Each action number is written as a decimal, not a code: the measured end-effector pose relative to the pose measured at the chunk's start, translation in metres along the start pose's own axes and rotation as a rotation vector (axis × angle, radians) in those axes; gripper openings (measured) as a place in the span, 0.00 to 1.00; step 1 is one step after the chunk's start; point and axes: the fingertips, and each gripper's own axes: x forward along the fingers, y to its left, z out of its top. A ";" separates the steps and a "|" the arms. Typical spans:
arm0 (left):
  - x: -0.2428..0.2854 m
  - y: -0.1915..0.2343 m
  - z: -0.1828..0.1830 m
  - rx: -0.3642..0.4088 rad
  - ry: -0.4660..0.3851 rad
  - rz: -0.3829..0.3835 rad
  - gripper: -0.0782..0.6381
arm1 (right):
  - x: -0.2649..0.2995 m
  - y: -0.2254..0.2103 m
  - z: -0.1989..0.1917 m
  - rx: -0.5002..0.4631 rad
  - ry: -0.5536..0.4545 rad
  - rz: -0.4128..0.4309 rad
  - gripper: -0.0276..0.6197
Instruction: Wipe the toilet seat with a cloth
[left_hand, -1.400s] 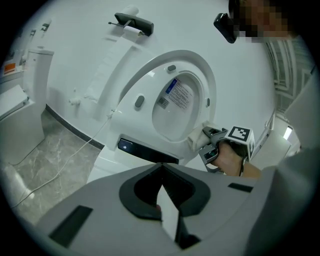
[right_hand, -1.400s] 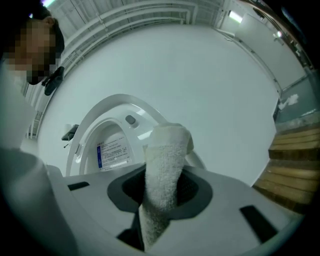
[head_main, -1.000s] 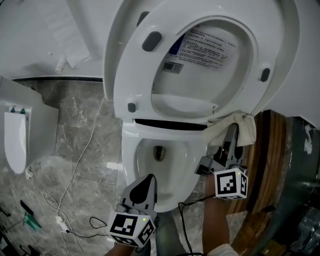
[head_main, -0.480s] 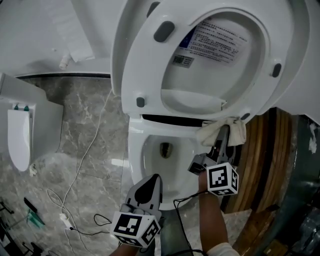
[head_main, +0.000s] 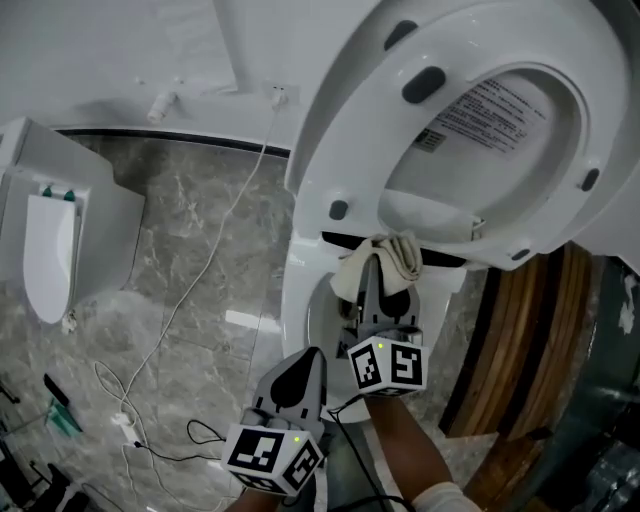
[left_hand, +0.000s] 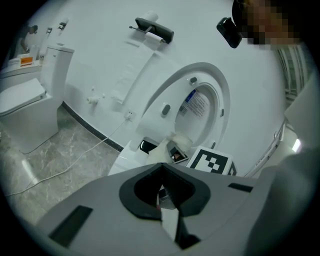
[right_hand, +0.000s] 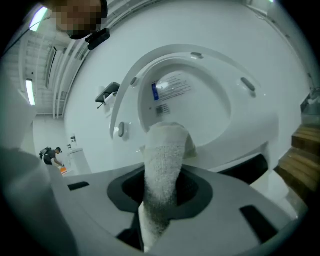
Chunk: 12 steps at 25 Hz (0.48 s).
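The white toilet seat (head_main: 345, 140) stands raised against its lid, underside towards me. My right gripper (head_main: 372, 272) is shut on a cream cloth (head_main: 388, 256), which it holds against the seat's lower edge, near the middle above the bowl. In the right gripper view the cloth (right_hand: 162, 165) fills the jaws and hides the seat (right_hand: 131, 97) just behind it. My left gripper (head_main: 296, 372) hangs low in front of the bowl, shut with nothing in it. The left gripper view looks past its own jaws (left_hand: 161, 186) at the cloth (left_hand: 182, 142) and the seat (left_hand: 161, 95).
The toilet bowl rim (head_main: 298, 312) lies below the cloth. A second toilet (head_main: 55, 245) stands at the left. A white cable (head_main: 200, 275) trails over the marble floor. A wooden panel (head_main: 520, 345) runs along the right side of the bowl.
My right gripper has carried the cloth leftwards along the seat's lower edge, from its right end to the middle. The left gripper has stayed shut in place.
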 end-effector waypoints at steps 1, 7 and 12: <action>-0.002 0.004 0.003 -0.007 -0.005 0.007 0.13 | 0.004 0.013 -0.003 -0.004 0.019 0.019 0.19; -0.022 0.007 0.031 -0.024 -0.044 0.018 0.13 | 0.017 0.069 -0.004 -0.072 0.123 0.074 0.19; -0.035 -0.005 0.068 -0.005 -0.102 -0.001 0.13 | 0.019 0.099 0.031 -0.047 0.141 0.090 0.19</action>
